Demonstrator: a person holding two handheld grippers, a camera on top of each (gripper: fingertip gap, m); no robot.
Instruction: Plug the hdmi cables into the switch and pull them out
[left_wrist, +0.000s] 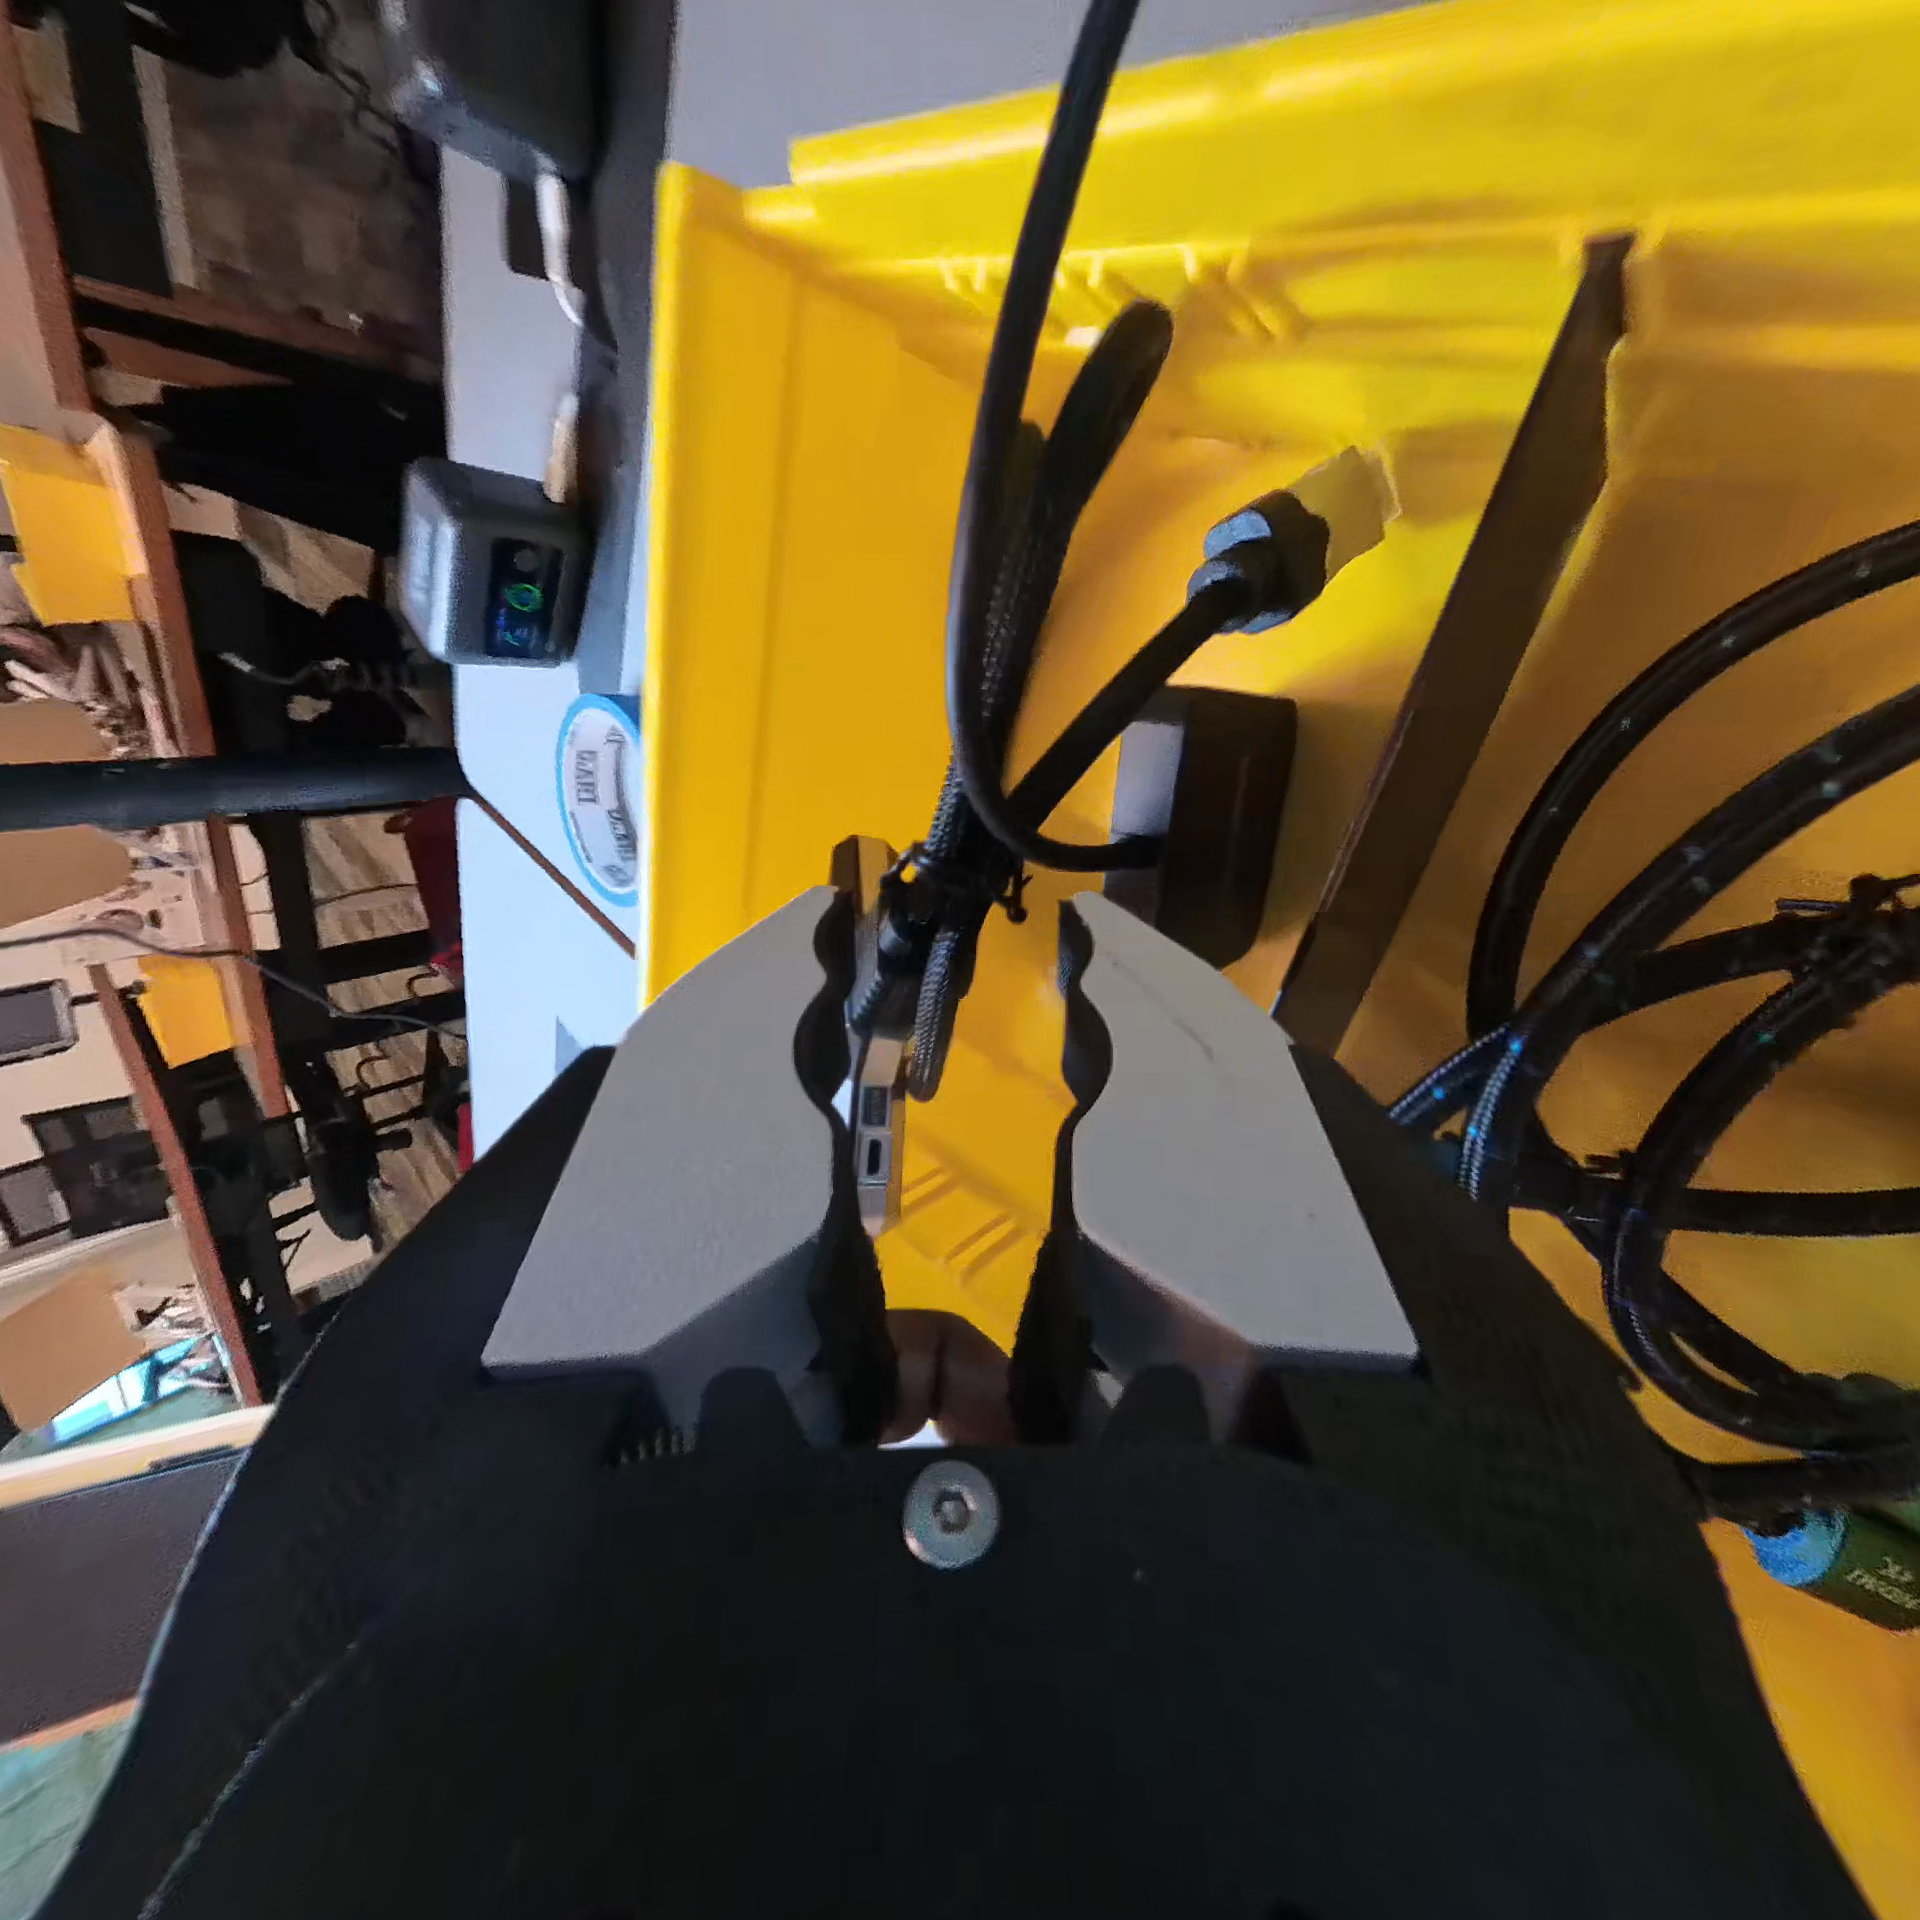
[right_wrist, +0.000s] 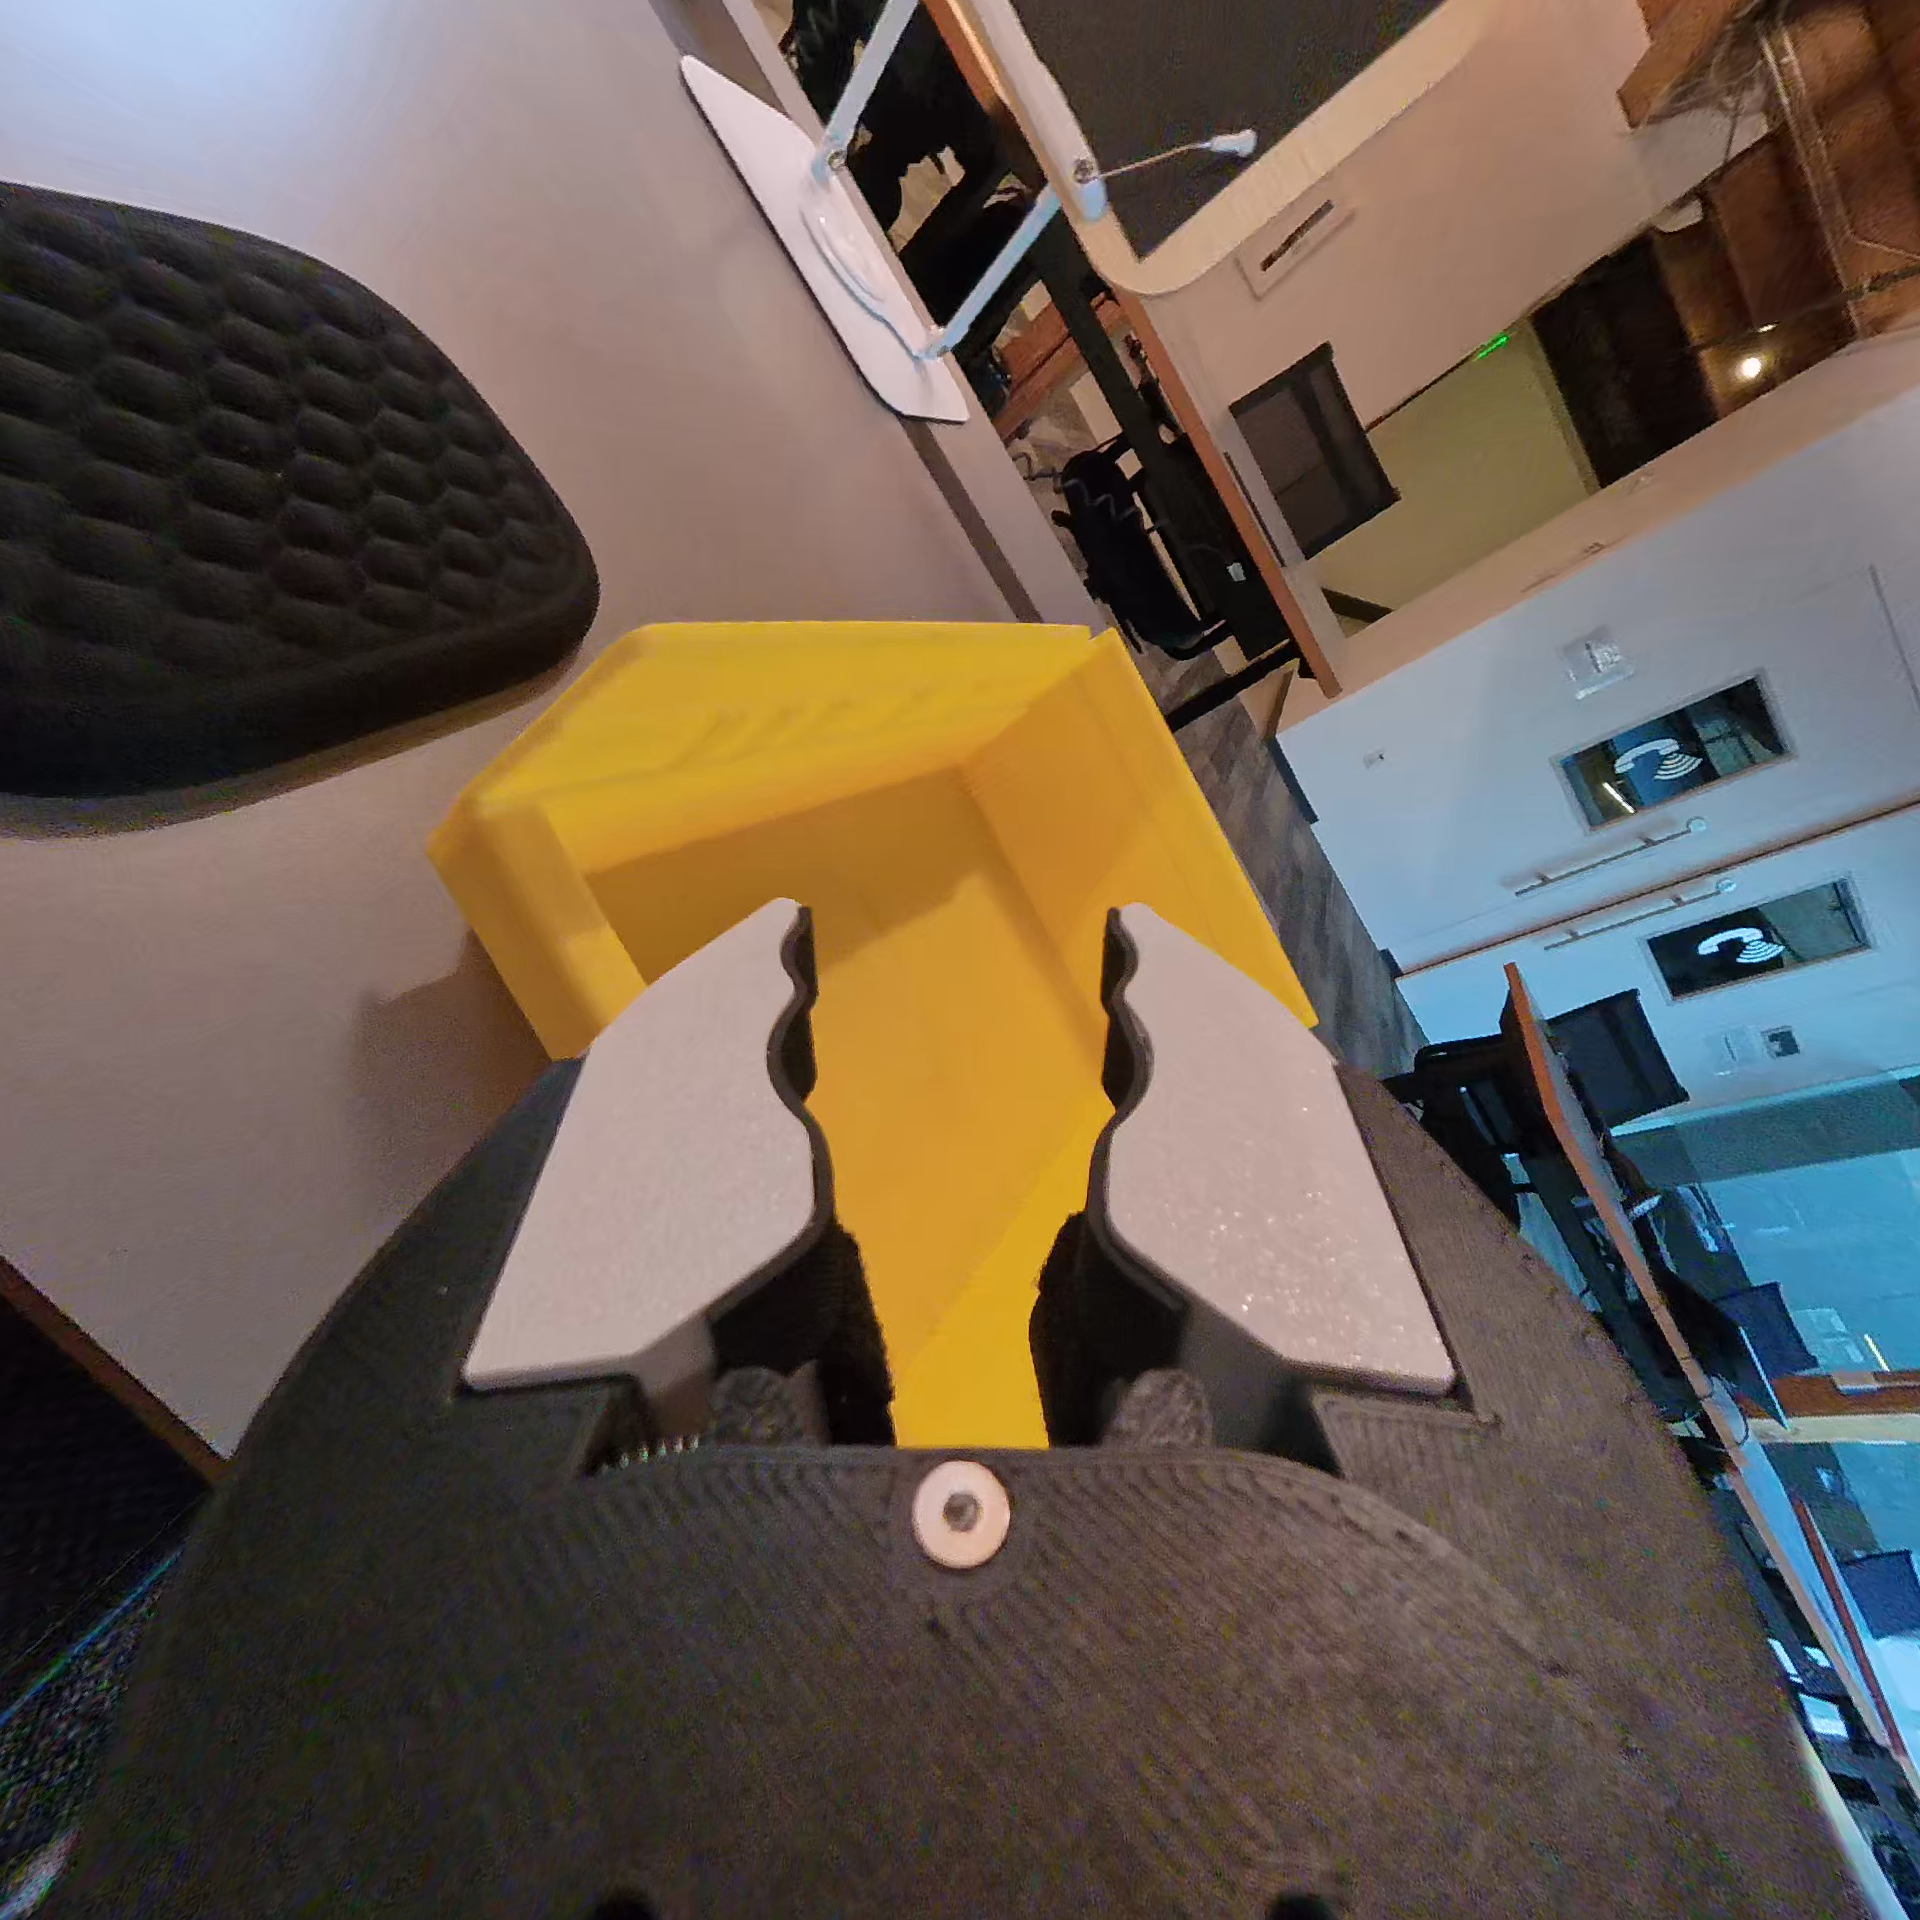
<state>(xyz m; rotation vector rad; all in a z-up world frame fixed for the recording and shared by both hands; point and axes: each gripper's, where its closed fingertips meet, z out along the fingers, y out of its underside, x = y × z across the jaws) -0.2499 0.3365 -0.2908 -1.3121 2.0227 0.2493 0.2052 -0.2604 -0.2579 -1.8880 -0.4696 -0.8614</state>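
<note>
HDMI switch (left_wrist: 875, 1049) sits right up against the inner face of the left gripper's (left_wrist: 948, 914) left finger (left_wrist: 707, 1122) — a slim silvery-grey slab seen edge-on, two small ports showing on its narrow side, a braided black pigtail cable (left_wrist: 940, 997) running off its far end and knotted up with a tie. The jaws stand apart, with daylight between the switch and the right finger, so whether anything is actually pinched I cannot tell. Beyond it, over the yellow bin (left_wrist: 1455, 291), a black HDMI cable (left_wrist: 1122, 686) loops up and its plug (left_wrist: 1288, 540) hangs free, metal tip pointing away, not in any port. A dark box (left_wrist: 1216, 810) lies on the bin floor, and a coil of black-and-blue braided cables (left_wrist: 1621, 1091) fills the right side. Only the left wrist view gives us all of that, plus a small grey device with a lit screen (left_wrist: 499, 582) on the white desk (left_wrist: 520, 914). Over to the right wrist view: the right gripper (right_wrist: 958, 940) has its jaws wide apart, holding nothing, hovering over a second yellow bin (right_wrist: 790, 717) on the desk, beside a black textured pad (right_wrist: 239, 499).
</note>
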